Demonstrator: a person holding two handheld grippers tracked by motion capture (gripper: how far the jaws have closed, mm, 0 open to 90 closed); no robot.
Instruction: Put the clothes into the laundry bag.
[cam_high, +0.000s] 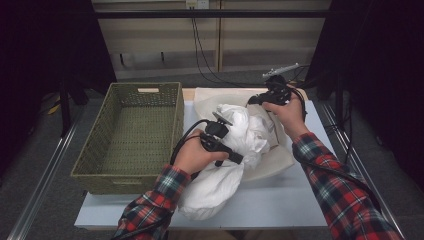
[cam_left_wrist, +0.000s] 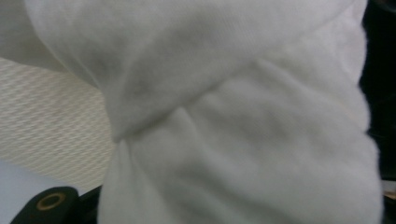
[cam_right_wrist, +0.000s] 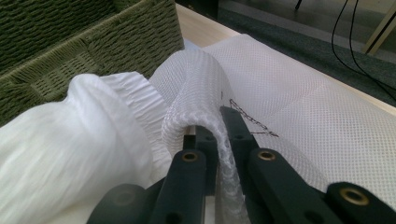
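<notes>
Garment: a soft white fleecy garment (cam_high: 235, 145) lies bunched on the white surface (cam_high: 280, 205), partly on and partly inside the mouth of the mesh bag; its lower end hangs toward the near edge of the surface. In the left gripper view its folds (cam_left_wrist: 243, 130) sit close in front of the camera.
Bag: a white mesh laundry bag (cam_high: 272, 160) is spread on the surface under and behind the garment, just right of the basket. In the right gripper view its rim (cam_right_wrist: 201, 88) is lifted into an arch beside the garment's ribbed cuff (cam_right_wrist: 126, 93).
Left gripper: the left gripper (cam_high: 232, 157) is held low against the middle of the garment, gripped by a hand with a red plaid sleeve (cam_high: 150, 205). Its fingers are buried in the cloth; whether they press on it or stand apart cannot be told.
Right gripper: the right gripper (cam_right_wrist: 219, 126) is held at the far side of the bag, above the garment. Its black fingers (cam_right_wrist: 238, 135) are clamped on the lifted rim of the mesh bag, the mesh pinched between them.
Basket: a green woven rectangular basket (cam_high: 100, 150) stands at the left of the surface, just beside the bag and the garment; no cloth lies in it.
</notes>
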